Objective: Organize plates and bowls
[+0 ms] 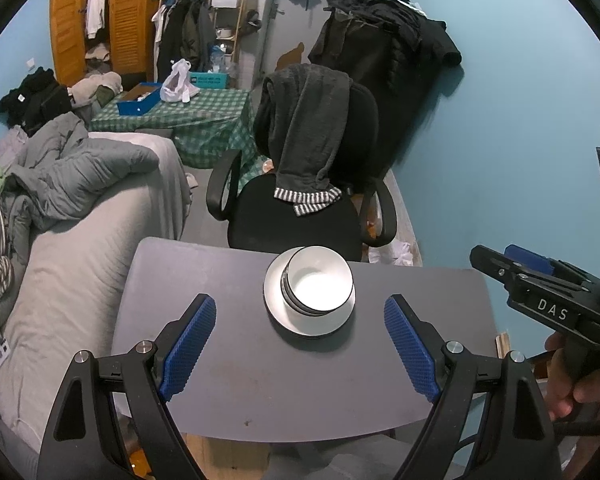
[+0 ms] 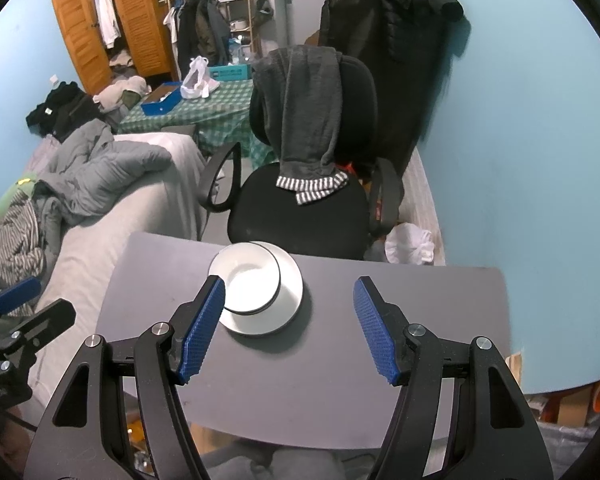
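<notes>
On the grey table [image 1: 228, 360], near its far edge by the office chair [image 1: 296, 216], sit the plates [image 1: 300, 326] with nested bowls [image 1: 320, 284] on top. Left gripper [image 1: 300, 344] and right gripper [image 2: 288, 324] hover short of the stack, jaws apart, empty. Judgement: any lift should take bowls by the rim, evenly, to avoid tipping. Left view shows several bowl rims stacked; right view shows only the top one.

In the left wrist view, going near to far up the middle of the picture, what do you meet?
Bare grey table → stack of plates with bowls on it → black office chair → grey garment draped over its backrest.
</notes>
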The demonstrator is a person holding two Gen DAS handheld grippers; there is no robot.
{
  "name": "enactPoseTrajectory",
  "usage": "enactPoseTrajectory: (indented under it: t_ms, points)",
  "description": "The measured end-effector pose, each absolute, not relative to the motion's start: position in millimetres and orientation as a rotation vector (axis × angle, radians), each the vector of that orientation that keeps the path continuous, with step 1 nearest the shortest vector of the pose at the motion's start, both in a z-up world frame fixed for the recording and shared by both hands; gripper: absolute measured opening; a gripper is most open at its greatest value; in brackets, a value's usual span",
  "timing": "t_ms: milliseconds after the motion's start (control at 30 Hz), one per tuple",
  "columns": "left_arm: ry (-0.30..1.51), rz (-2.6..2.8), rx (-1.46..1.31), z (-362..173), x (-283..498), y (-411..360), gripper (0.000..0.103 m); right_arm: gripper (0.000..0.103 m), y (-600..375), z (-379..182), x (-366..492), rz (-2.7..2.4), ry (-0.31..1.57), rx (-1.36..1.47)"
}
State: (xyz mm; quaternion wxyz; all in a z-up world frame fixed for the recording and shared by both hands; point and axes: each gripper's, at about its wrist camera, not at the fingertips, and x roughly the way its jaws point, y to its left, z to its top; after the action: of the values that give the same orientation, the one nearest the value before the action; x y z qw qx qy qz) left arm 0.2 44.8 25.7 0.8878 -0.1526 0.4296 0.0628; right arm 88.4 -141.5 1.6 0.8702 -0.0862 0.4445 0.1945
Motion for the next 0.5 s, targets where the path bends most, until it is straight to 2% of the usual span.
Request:
enactPoseTrajectory:
  t_ms: [500]
  points:
    - [0.899,0.130,-0.330,24.2,0.2,50.6,0.087,0.066,-142.1,2.9,90.9,0.411,0.929,-0.181]
